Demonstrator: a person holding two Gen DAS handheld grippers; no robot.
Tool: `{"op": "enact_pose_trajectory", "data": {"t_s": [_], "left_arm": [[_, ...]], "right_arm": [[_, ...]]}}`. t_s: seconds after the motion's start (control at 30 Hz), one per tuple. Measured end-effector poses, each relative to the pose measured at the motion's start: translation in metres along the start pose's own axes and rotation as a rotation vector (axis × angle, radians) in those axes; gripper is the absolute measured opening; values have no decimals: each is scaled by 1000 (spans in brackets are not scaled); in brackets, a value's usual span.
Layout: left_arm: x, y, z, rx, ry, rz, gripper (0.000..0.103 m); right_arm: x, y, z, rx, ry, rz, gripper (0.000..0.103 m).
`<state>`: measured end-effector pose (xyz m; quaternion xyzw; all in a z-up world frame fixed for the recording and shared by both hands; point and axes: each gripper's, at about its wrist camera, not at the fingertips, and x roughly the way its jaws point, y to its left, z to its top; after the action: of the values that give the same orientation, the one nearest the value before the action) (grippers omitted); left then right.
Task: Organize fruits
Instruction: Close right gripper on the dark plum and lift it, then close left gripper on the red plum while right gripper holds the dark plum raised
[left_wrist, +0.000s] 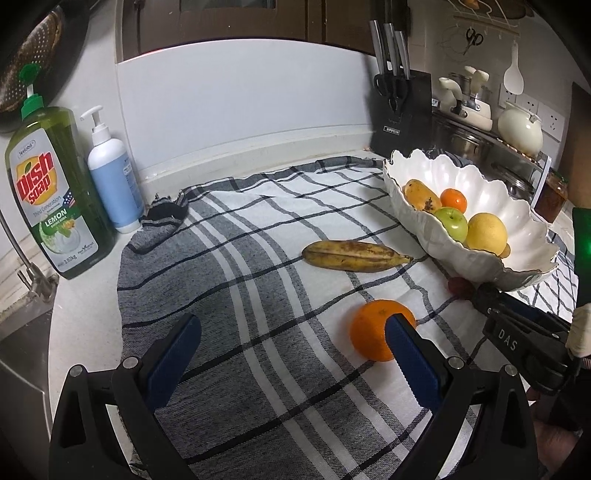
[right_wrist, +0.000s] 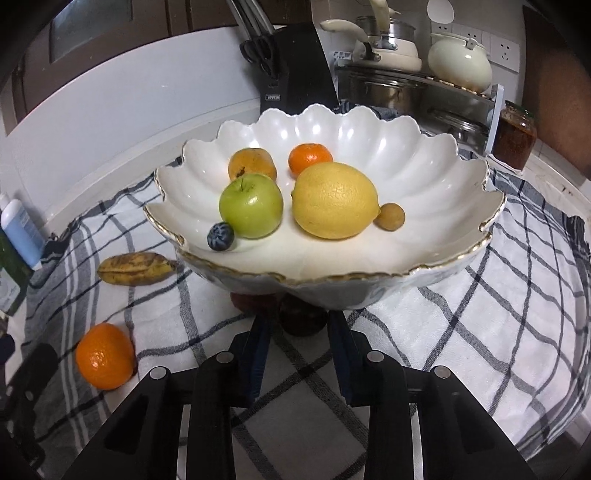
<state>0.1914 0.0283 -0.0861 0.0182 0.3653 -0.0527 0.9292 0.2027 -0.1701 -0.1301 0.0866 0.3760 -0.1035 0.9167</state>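
A white scalloped bowl (right_wrist: 424, 155) on the checked cloth holds a green apple (right_wrist: 251, 205), a large lemon (right_wrist: 334, 199), a tangerine (right_wrist: 309, 157), a blueberry (right_wrist: 220, 237) and two small brownish fruits. Under the bowl's near rim, my right gripper (right_wrist: 299, 328) is shut on a dark round fruit (right_wrist: 303, 314); a reddish fruit (right_wrist: 247, 301) lies just left of it. On the cloth lie a spotted banana (left_wrist: 354, 255) and an orange (left_wrist: 369, 332). My left gripper (left_wrist: 291, 328) hangs open above the cloth, its right finger in front of the orange.
Dish soap bottle (left_wrist: 55, 192) and a pump bottle (left_wrist: 110, 177) stand at the left by the sink edge. A knife block (left_wrist: 400, 110), pots, a kettle (left_wrist: 521, 127) and a jar (right_wrist: 515, 134) crowd the back right. A gloved hand (left_wrist: 581, 332) holds the right gripper.
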Motion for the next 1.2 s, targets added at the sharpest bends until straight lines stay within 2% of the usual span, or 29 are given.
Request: {"op": "enact_pose_trajectory", "data": {"t_s": [0.33,0.63,0.97,1.2], "left_arm": [[-4,-6,-1,19,-8,2,101],[-9,-25,-1,62,-9,-34,101],[-19,-73,5,133,-22,-153,101],[-5,-105,16,181,-11,-260,101]], "right_arm": [[-4,-1,-2,-9,3,30,28],[-43,-14,-9,-20,-42,80,28],[-92,-45,-7,0,-146,81,28],[-101,-63,8,14,-209,81,28]]}}
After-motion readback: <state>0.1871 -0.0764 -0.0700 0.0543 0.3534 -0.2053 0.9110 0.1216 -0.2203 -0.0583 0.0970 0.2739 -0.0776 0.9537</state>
